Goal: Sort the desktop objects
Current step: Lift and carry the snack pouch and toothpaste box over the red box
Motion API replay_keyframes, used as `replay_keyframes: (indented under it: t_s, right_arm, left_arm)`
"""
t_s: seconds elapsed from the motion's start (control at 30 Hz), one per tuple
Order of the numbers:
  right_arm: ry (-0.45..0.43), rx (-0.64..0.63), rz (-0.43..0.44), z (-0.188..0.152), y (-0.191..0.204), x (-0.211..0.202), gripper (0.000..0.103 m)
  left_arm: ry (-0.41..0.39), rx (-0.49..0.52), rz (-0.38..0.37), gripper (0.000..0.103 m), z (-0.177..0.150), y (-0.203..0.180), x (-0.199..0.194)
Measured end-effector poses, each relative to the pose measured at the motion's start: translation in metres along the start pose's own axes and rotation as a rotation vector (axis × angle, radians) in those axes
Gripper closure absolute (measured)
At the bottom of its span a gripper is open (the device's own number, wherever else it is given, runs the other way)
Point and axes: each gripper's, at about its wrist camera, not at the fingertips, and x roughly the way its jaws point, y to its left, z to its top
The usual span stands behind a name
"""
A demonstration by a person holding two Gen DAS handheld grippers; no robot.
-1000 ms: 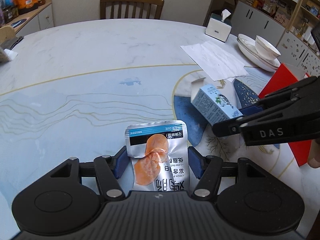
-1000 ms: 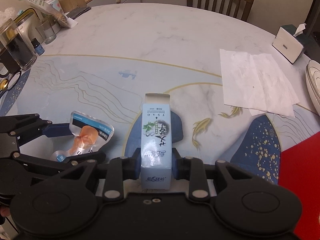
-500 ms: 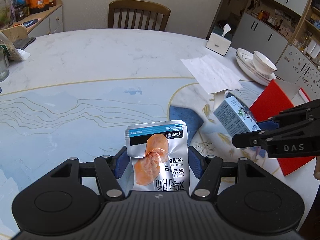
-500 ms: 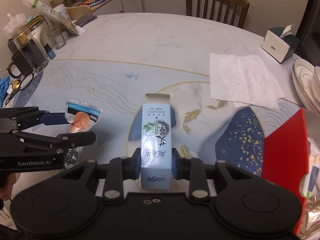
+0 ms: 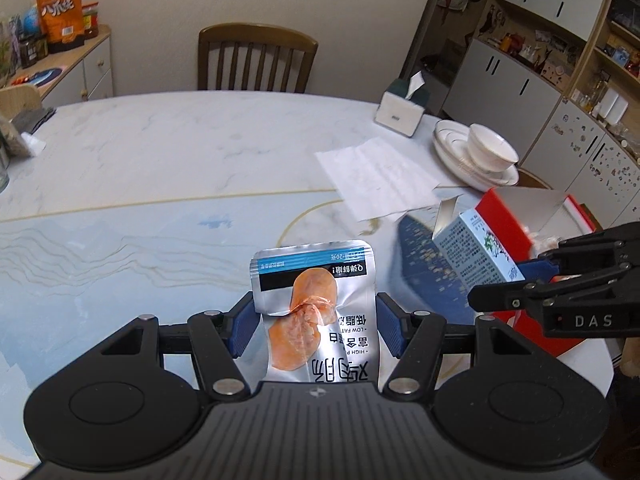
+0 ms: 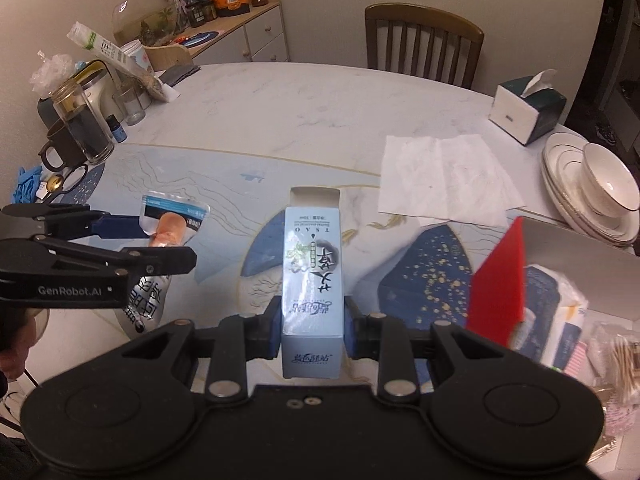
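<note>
- Left gripper [image 5: 316, 326], held above the marble-pattern table [image 5: 160, 168]: blue pads clamped on both side edges of a silver snack pouch [image 5: 316, 300], jaws about half-spread, pouch upright w/ its orange-meat print facing the camera
- Right gripper [image 6: 311, 328]: jaws nearly together, pinching the lower end of a slim pale-blue carton [image 6: 312, 264]; carton's top flap open, pointing away over the table
- Both items are off the tabletop; from the left view the carton hangs just in front of the red box [image 5: 516, 224] at the table's right edge
- Red box, lid up, w/ packets inside; contents blurred in the right view
- Bkgd: paper sheets [image 6: 444, 176], stacked plates w/ bowl [image 6: 600, 188], tissue box [image 6: 524, 108], wooden chair [image 6: 424, 40], jars & glasses at far left [image 6: 84, 120]
</note>
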Motion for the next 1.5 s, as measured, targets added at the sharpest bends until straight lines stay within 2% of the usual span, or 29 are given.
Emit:
replay_keyframes:
  t_s: [0.27, 0.9, 1.3, 1.5]
  right_arm:
    - [-0.044, 0.03, -0.02, -0.014, -0.041, -0.029, 0.075]
    - [-0.099, 0.148, -0.105, -0.066, -0.157, -0.079, 0.075]
    - [-0.093, 0.223, -0.171, -0.101, -0.216, -0.094, 0.075]
    - [-0.074, 0.229, -0.19, -0.11, -0.234, -0.091, 0.075]
  left_arm:
    - [-0.024, 0.045, -0.021, 0.041, 0.013, -0.05, 0.003]
    - [-0.036, 0.174, -0.079, 0.041, 0.035, -0.174, 0.039]
    - [-0.019, 0.286, -0.157, 0.041, 0.04, -0.255, 0.069]
    - [0.01, 0.325, -0.164, 0.041, 0.041, -0.283, 0.094]
